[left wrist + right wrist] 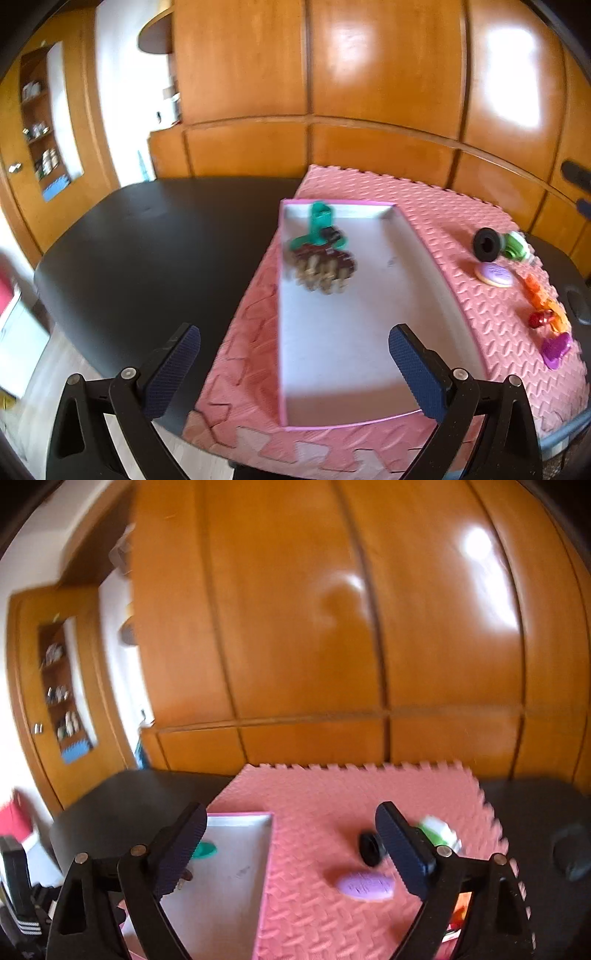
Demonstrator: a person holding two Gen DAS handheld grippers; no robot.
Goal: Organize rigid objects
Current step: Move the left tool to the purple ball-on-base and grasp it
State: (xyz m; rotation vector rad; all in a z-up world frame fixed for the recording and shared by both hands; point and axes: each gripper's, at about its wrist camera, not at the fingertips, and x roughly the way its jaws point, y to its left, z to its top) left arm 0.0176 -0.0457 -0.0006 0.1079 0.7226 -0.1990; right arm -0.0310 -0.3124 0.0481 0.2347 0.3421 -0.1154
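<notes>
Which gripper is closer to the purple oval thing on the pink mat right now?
Right. The right gripper frames the purple oval low between its open fingers. From the left gripper, over the tray's near end, the oval lies far off to the right, beyond the tray.

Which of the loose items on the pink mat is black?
The black ring-shaped piece, farthest along the row beside the green-and-white item. The others are purple, orange, red or magenta.

Bright daylight, panel glare, fisheye blur
</notes>
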